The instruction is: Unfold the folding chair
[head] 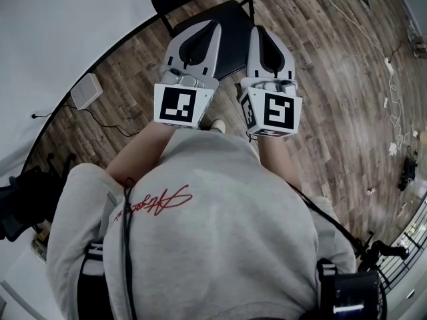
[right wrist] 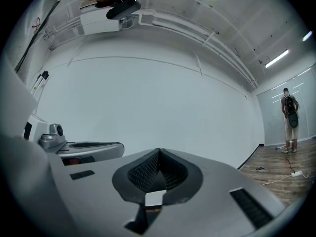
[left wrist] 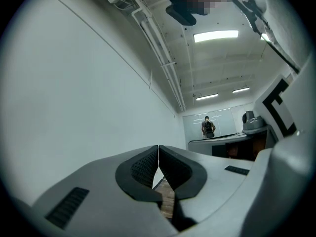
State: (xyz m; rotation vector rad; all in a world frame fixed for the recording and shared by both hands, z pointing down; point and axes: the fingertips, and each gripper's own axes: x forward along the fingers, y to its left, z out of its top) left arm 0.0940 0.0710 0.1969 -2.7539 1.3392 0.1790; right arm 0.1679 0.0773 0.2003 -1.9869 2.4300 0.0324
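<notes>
In the head view a black folding chair [head: 230, 35] stands on the wood floor by the white wall, its dark seat and curved frame showing just beyond my grippers. My left gripper [head: 213, 25] and right gripper [head: 257, 31] are held side by side over the seat, both pointing away from me and roughly level. In the left gripper view the left gripper [left wrist: 158, 154] has its black pads meeting, with nothing between them. The right gripper [right wrist: 158, 157] in its own view is likewise shut and empty. Neither touches the chair, as far as I can see.
A white box [head: 87, 90] with a cable lies on the floor by the wall at left. A power strip [head: 389, 65] and cords run along the right. Black gear [head: 27, 202] stands at lower left. A person [right wrist: 289, 117] stands far off.
</notes>
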